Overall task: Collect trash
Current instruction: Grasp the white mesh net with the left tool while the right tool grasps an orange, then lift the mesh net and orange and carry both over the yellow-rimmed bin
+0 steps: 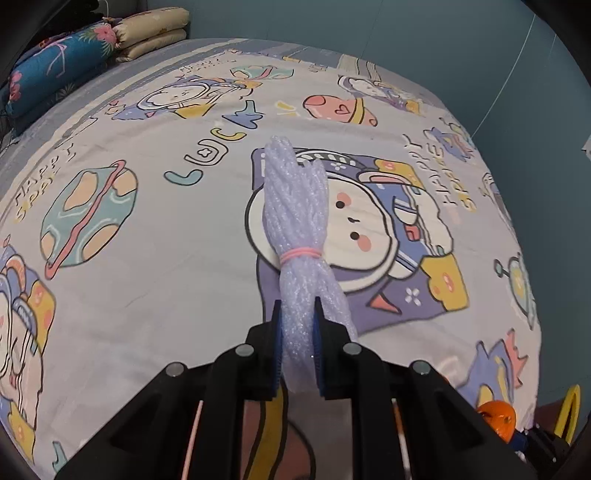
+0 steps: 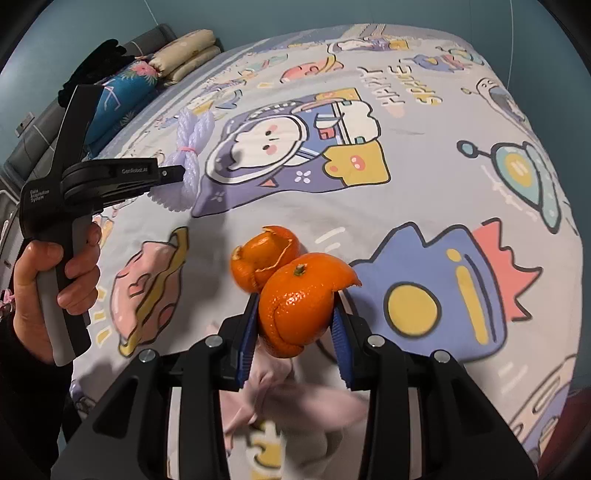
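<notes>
Bedsheet [image 1: 155,258]: pale cotton, smooth with faint creases, printed with cartoon astronauts, planets and rockets; served as landmark for all below.
Foam bundle [image 1: 295,221]: white-lilac ribbed foam net, soft and tubular, folded into a long hank and cinched at the waist by a pink rubber band [image 1: 300,254]; lifted off the bedsheet, far end fanned out toward the astronaut print.
Left gripper [image 1: 297,332]: black plastic frame with blue ridged pads [image 1: 277,332], pressed together on the near end of the foam bundle, pinching it narrow; seen from the right wrist view as a pistol-shaped tool [image 2: 173,173] held in a bare hand [image 2: 55,288], above the left part of the bedsheet.
Orange peel [image 2: 299,299]: glossy, dimpled rind, curled into hollow cup shapes with torn edges, green stem nub on top; a second lobe [image 2: 266,258] behind the first, attached or merely touching, could not be told; held above the near middle of the bedsheet.
Right gripper [image 2: 295,325]: same black frame and blue ribbed pads [image 2: 340,332], clamped on the lower part of the orange peel.
Crumpled tissue [image 2: 295,402]: pinkish-white, blurred, soft folds, below the peel between the gripper arms.
Pillows [image 1: 151,33]: beige quilted pair stacked at the far corner of the bedsheet, beside a blue floral cushion [image 1: 55,66].
</notes>
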`<state>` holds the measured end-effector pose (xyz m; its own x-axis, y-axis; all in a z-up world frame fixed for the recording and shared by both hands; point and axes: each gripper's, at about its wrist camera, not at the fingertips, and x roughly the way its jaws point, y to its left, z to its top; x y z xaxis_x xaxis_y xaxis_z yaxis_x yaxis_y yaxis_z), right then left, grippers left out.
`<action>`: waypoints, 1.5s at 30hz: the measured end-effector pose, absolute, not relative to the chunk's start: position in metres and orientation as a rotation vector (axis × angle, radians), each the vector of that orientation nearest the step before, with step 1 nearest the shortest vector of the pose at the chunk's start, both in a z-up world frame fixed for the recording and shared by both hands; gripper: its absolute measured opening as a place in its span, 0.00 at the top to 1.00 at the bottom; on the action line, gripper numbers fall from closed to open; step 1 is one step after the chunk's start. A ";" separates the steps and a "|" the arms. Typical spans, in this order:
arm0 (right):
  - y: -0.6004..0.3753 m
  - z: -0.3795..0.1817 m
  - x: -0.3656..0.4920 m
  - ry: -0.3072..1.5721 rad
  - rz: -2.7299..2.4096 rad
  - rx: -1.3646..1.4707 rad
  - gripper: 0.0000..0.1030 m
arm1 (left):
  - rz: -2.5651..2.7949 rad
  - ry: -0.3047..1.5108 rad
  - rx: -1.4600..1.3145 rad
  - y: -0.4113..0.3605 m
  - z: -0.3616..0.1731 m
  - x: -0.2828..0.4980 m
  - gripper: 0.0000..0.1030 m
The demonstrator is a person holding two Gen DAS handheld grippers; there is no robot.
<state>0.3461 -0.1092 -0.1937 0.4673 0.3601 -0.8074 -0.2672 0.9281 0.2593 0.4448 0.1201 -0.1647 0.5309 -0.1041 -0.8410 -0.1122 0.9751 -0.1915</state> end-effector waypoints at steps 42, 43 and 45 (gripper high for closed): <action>-0.279 -0.120 0.188 0.882 0.167 0.235 0.66 | -0.363 0.960 -0.085 -0.028 -0.067 0.213 0.87; -0.283 -0.119 0.187 0.879 0.156 0.238 0.66 | -0.374 0.963 -0.082 -0.033 -0.067 0.213 0.87; -0.294 -0.116 0.183 0.873 0.134 0.247 0.66 | -0.396 0.962 -0.076 -0.044 -0.065 0.212 0.87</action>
